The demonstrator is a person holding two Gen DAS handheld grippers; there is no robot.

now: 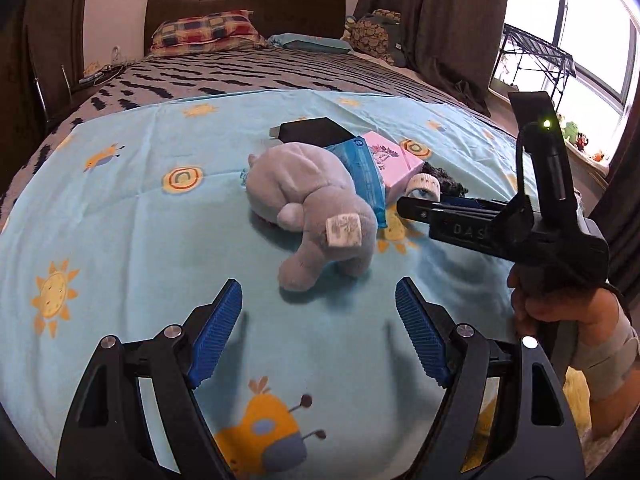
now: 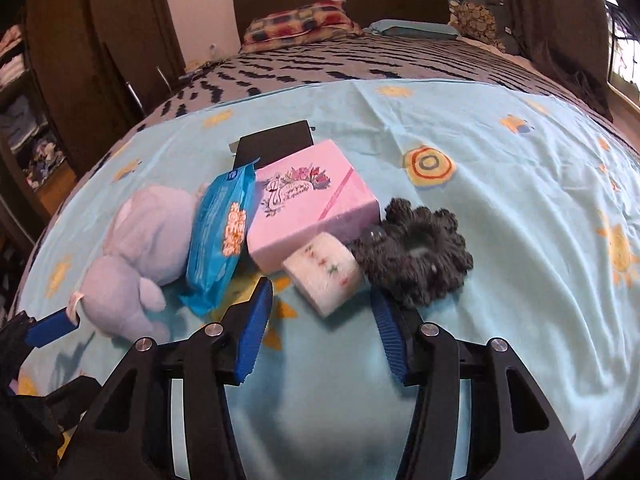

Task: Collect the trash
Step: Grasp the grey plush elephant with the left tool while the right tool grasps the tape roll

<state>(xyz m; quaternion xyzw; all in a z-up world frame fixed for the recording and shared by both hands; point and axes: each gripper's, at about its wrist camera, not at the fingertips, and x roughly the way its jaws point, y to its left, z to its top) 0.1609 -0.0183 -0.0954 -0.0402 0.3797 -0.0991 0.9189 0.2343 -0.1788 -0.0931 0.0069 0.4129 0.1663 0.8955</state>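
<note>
So the trash-looking stuff is all in one little heap on the bed. Closest to the right gripper (image 2: 322,300) is a small white roll of patterned cloth or paper (image 2: 325,273), sitting just ahead of the jaws and roughly in line with the gap between them, not pinched. Those jaws are parted, nothing in them.

Right behind the roll is a pink cardboard box with a flower print (image 2: 312,204), touching it. To the right of the roll, just past the right blue pad, there's a dark grey fuzzy crocheted thing (image 2: 416,252). Left of the box leans a blue plastic wipes packet (image 2: 222,236), and behind both is a flat black box (image 2: 276,144).

Further left is a pale grey-blue plush animal (image 1: 312,208) lying on its side, straight ahead of the left gripper (image 1: 319,300), a bit apart from it. Left jaws are spread wide and empty too.

Everything's on a light blue sheet with suns and bugs printed on it (image 1: 120,200), laid over a grey bedspread with dark zigzags (image 1: 240,72).
</note>
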